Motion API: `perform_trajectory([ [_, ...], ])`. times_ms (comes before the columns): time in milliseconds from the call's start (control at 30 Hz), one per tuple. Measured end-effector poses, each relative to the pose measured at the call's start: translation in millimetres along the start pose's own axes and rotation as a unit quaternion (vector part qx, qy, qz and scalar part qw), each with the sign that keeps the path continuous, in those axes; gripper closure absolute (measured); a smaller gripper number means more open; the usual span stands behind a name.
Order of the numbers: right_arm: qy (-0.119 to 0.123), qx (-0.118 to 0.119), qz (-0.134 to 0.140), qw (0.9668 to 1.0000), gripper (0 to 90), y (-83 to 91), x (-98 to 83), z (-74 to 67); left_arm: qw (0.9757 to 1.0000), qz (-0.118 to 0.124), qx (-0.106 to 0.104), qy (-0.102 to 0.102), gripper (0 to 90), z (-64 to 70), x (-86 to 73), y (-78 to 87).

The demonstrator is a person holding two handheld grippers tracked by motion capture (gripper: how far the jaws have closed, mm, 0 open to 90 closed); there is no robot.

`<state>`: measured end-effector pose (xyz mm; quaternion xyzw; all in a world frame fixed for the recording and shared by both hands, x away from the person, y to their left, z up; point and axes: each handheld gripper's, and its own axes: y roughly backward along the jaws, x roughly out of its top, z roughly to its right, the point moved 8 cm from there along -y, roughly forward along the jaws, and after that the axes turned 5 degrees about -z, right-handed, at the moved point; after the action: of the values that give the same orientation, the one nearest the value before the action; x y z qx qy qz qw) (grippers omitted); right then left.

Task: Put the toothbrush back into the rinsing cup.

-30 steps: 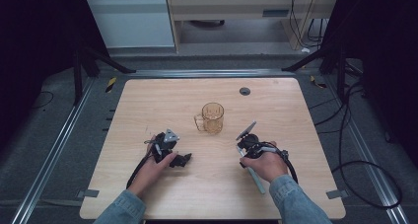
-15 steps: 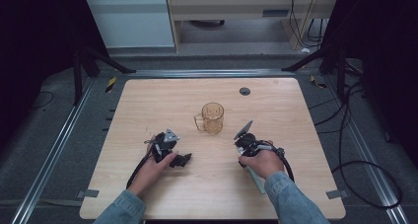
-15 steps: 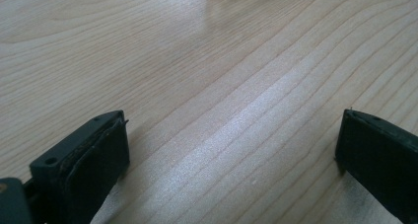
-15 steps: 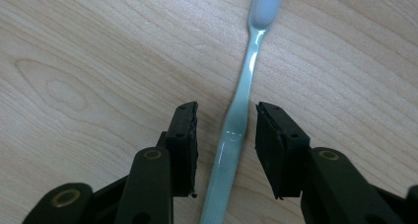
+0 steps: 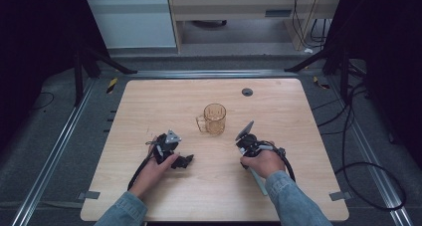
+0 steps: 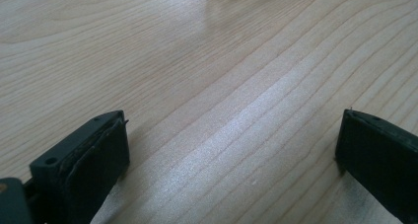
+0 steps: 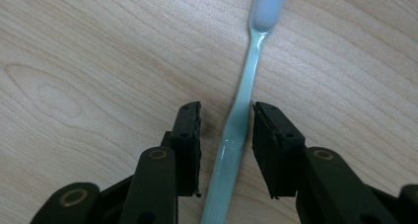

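While lying flat, the toothbrush point(image 7: 245, 98) apparently points head-away between parted fingers point(image 7: 190, 130).

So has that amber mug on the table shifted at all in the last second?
No. The amber mug sits at the same spot below the dark grommet in the high view, handle to the left.

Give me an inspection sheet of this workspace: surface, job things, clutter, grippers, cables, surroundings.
Surface: wooden table, bare grain, with a dark grommet near the far edge.
Job's things: amber mug upright at mid-table; pale toothbrush lying flat.
Clutter: nothing seen.
Grippers: left gripper open over bare wood; right gripper straddles the toothbrush handle, fingers not yet touching it.
Cables: black cable looped on the floor at right.
Surroundings: grey floor, metal rails, white cabinet behind.
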<state>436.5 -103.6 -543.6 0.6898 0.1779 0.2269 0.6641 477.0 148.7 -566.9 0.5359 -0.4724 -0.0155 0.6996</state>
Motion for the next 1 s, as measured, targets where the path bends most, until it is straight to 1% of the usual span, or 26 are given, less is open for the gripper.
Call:
perform_trajectory([
  [167, -0.003, -0.001, -0.002, 1.0000, 64.4, -1.0, 1.3, -0.9, 1.0000, 0.000, 0.000, 0.000, 0.0, 0.0, 0.0, 0.0],
  [233, 0.002, -0.001, -0.003, 1.0000, 64.7, -1.2, 1.6, -0.7, 1.0000, 0.000, 0.000, 0.000, 0.0, 0.0, 0.0, 0.0],
  [300, 0.002, -0.002, -0.003, 1.0000, 65.1, -1.7, 2.0, -0.9, 1.0000, 0.000, -0.001, 0.000, 0.0, 0.1, 0.0, -0.1],
  [333, 0.005, -0.007, -0.004, 1.0000, 65.4, -2.5, 2.2, -0.2, 1.0000, 0.000, 0.000, 0.000, 0.0, 0.0, 0.0, 0.0],
  [367, 0.005, -0.007, -0.004, 1.0000, 65.4, -2.5, 2.2, -0.2, 1.0000, 0.000, 0.000, 0.000, 0.0, 0.0, 0.0, 0.0],
  [400, 0.000, -0.003, -0.006, 1.0000, 65.6, -2.2, 2.1, -1.1, 1.0000, 0.000, -0.001, 0.000, 0.0, 0.1, 0.0, 0.0],
  [633, -0.003, -0.004, -0.006, 1.0000, 65.9, -3.5, 3.1, -0.5, 1.0000, 0.000, -0.001, 0.000, 0.0, 0.1, 0.0, 0.0],
  [667, 0.003, -0.008, -0.005, 1.0000, 66.2, -4.0, 3.1, 0.6, 1.0000, 0.000, -0.001, 0.000, 0.0, 0.1, 0.0, -0.1],
  [733, -0.001, -0.003, -0.006, 1.0000, 66.3, -3.4, 3.1, 0.0, 1.0000, 0.000, 0.000, 0.000, 0.0, 0.0, 0.0, 0.0],
  [767, 0.012, -0.007, -0.002, 0.9999, 66.5, -4.4, 3.2, 2.2, 1.0000, 0.000, 0.000, 0.000, 0.0, 0.0, 0.0, 0.0],
  [833, 0.012, -0.009, -0.002, 0.9999, 67.1, -4.3, 3.1, 2.9, 1.0000, 0.000, 0.000, 0.000, 0.0, 0.0, 0.0, 0.0],
  [867, 0.042, -0.010, 0.003, 0.9991, 67.5, -5.0, 2.7, 7.2, 1.0000, 0.000, -0.001, 0.000, 0.0, 0.1, 0.0, 0.0],
  [900, 0.014, -0.010, -0.001, 0.9998, 68.4, -4.4, 3.0, 3.6, 1.0000, 0.000, 0.000, 0.000, 0.0, 0.0, 0.0, 0.0],
  [1000, 0.012, -0.013, -0.003, 0.9998, 71.2, -4.2, 2.7, 4.0, 1.0000, 0.000, -0.001, 0.000, 0.0, 0.1, 0.0, -0.1],
])
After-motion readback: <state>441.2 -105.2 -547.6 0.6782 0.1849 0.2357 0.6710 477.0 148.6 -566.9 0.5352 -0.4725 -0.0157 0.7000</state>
